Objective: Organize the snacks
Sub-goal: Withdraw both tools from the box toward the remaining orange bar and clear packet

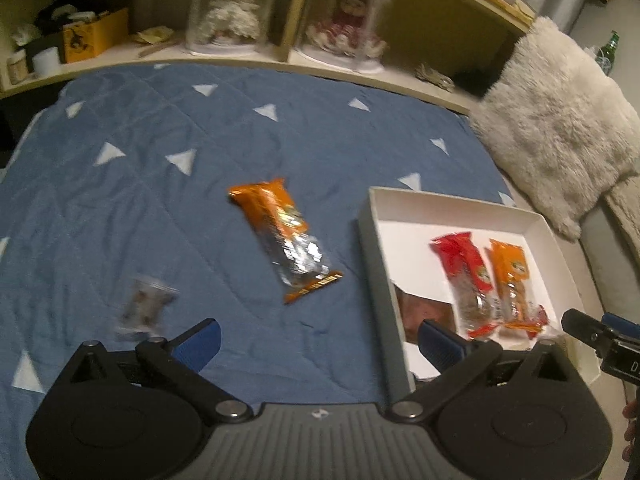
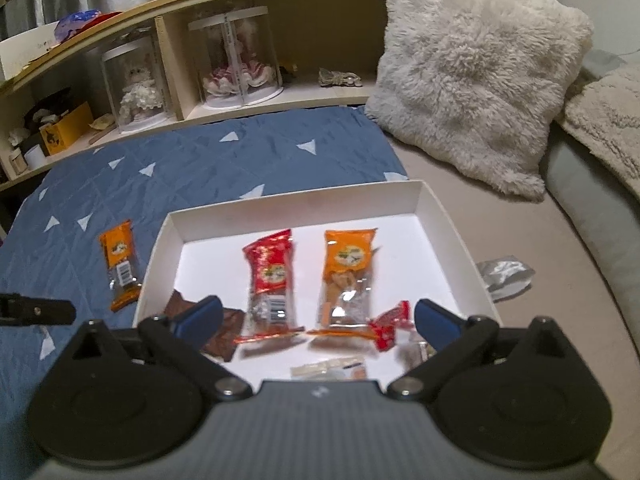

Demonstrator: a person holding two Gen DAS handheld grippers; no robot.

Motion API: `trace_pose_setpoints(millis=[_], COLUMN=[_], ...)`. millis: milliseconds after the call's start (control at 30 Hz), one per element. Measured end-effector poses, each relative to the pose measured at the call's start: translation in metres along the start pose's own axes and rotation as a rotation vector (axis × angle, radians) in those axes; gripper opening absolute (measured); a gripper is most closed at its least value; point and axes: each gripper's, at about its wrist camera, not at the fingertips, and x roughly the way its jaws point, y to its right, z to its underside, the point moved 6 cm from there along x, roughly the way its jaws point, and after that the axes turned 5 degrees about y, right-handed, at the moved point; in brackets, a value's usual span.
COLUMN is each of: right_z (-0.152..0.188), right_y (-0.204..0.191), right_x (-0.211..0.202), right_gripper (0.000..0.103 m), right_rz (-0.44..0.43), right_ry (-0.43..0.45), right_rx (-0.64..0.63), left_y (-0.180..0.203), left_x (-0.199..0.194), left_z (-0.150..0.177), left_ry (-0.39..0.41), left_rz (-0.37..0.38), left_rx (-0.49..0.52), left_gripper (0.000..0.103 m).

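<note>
Snacks half sorted: a red packet (image 2: 269,280) and an orange packet (image 2: 347,276) lie in the white box (image 2: 448,216) on the bed; another orange bar (image 1: 285,236) waits on the blue quilt (image 1: 160,208). Both the left gripper (image 1: 320,340) and right gripper (image 2: 318,316) gape wide, empty. Only the left view shows a blurred, possibly clear-wrapped snack (image 1: 144,306); only the right shows a silver wrapper (image 2: 505,276) beside the box.

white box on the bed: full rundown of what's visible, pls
The white box is a shallow, open, lidless rectangular tray, cardboard by the look, with low upright walls and a flat white floor. It sits level on the bed, partly on the blue quilt, below the fluffy pillow. Inside lie a red snack packet and an orange snack packet side by side, a brown packet, a small red sweet and some blurred small wrappers. Neither gripper touches it.
</note>
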Motion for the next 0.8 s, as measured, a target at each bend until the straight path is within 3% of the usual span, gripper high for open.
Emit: trace_pose_setpoints(millis=[500,800], right_z=[-0.003,0.002], right_y=[-0.052,-0.093], right_x=[0.019,0.020], right_gripper=[0.103,0.103], right_rz=[-0.096,-0.194], right_ry=[0.043,0.100], right_rx=[-0.023,-0.079], left_y=[-0.093,-0.126], left_x=[-0.022,-0.017], left_z=[-0.007,-0.005], left_ry=[0.030,0.049], left_rz=[-0.119,-0.125], left_rx=[-0.079,-0.133], left_gripper=[0.103,0.103])
